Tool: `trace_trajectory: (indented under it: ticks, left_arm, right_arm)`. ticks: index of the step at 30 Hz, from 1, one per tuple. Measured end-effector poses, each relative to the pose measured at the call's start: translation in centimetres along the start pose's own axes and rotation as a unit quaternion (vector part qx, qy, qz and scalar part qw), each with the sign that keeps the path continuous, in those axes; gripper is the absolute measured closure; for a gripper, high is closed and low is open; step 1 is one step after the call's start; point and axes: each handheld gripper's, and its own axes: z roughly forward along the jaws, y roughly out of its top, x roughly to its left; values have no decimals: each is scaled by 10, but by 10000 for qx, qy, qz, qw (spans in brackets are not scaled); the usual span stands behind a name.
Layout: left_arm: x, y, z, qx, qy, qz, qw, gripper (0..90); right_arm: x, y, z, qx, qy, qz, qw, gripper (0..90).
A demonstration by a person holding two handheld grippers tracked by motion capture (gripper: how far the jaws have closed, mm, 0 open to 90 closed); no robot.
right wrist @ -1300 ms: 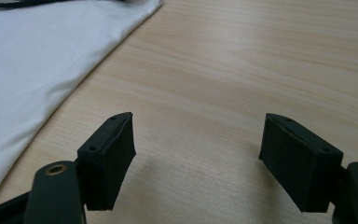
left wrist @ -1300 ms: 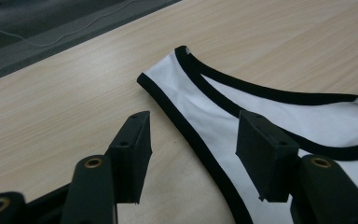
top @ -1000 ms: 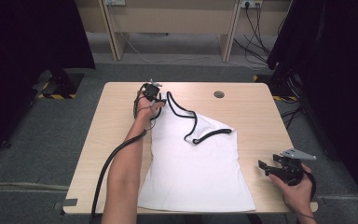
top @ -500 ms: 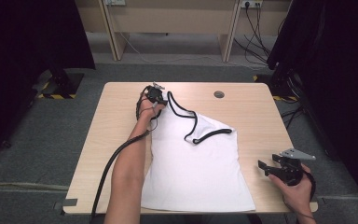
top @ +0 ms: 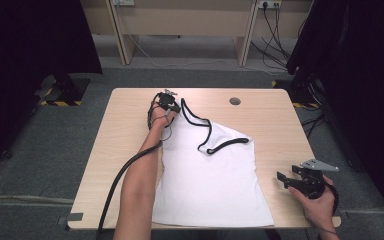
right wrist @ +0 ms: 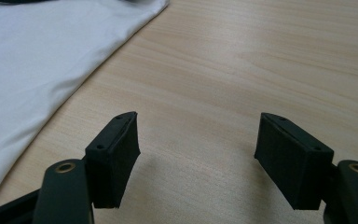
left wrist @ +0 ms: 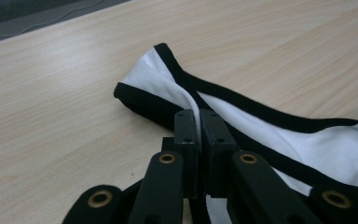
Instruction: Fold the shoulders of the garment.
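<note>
A white tank top [top: 207, 170] with black trim lies flat on the wooden table [top: 270, 125], its hem toward the near edge. My left gripper [top: 174, 107] reaches to the top's far left shoulder strap [left wrist: 168, 79]; its jaws have just been closing and now stand shut on that strap, with white cloth pinched between the pads. My right gripper [top: 287, 180] rests near the table's front right corner, open, with bare wood between its fingers [right wrist: 114, 149]. The top's right edge [right wrist: 51, 60] lies to the left of that gripper.
A small round grommet [top: 235, 101] sits in the table's far side. Black curtains stand left and right, and a desk with cables stands beyond the table. The left half of the table top [top: 115, 140] is bare wood.
The left gripper's jaws have come together on the shoulder strap. The left hand shifted slightly. The right hand and gripper have not moved.
</note>
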Motion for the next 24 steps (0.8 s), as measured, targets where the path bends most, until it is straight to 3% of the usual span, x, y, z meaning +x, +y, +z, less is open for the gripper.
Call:
trace_trajectory:
  ticks: [11,24]
  left_arm:
    - [-24,6,-40,-458,-160,253,9985,864]
    - [-53,-23,-76,-1068,-461,178,9931,863]
  right_arm:
    - [1,0,0,-23,2,-44,10000,308]
    - [1,0,0,-29,-18,-52,10000,310]
